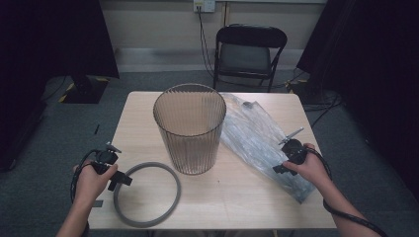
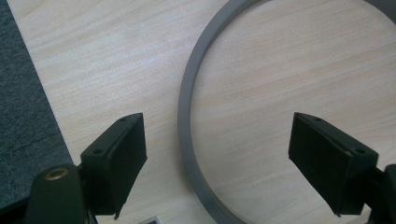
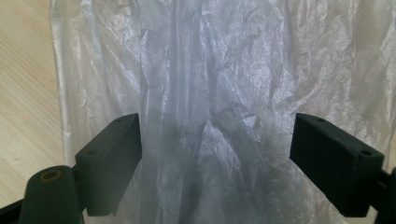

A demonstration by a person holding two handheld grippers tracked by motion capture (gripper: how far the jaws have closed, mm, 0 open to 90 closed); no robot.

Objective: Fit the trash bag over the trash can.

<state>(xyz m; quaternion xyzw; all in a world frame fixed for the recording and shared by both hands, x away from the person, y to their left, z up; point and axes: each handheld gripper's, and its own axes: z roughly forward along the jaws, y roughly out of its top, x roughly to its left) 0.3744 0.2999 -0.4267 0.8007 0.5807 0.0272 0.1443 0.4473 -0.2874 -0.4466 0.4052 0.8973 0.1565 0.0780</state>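
In the high view, a ribbed, smoky see-through bin [image 1: 189, 127] stands upright near the middle of the pale wooden worktop [image 1: 247, 192], and everything else can be placed from it. A grey ring [image 1: 146, 194] lies flat on the worktop just beside the bin's base, toward the person and toward the person's left. The left gripper [image 1: 120, 179] hangs over the outer edge of that ring, on the side farthest from the bin, held in the person's left hand [image 1: 90, 181]. On the bin's other side a crumpled clear plastic bag [image 1: 257, 136] lies stretched out, running from beside the bin's rim down toward the person's right. The right gripper [image 1: 280, 169] sits over the near end of the bag, held in the right hand [image 1: 312, 168]. Beyond the bin, off the worktop, a black folding chair [image 1: 248, 52] stands on the floor. In the left gripper view, the two black jaws stand wide apart with nothing between them but air; a curved stretch of the grey ring [image 2: 187, 116] passes between them on the worktop below, untouched. In the right gripper view, the jaws are likewise spread wide and hold nothing, and the wrinkled plastic bag [image 3: 219, 93] lies beneath and ahead of them, with bare worktop along its one side.
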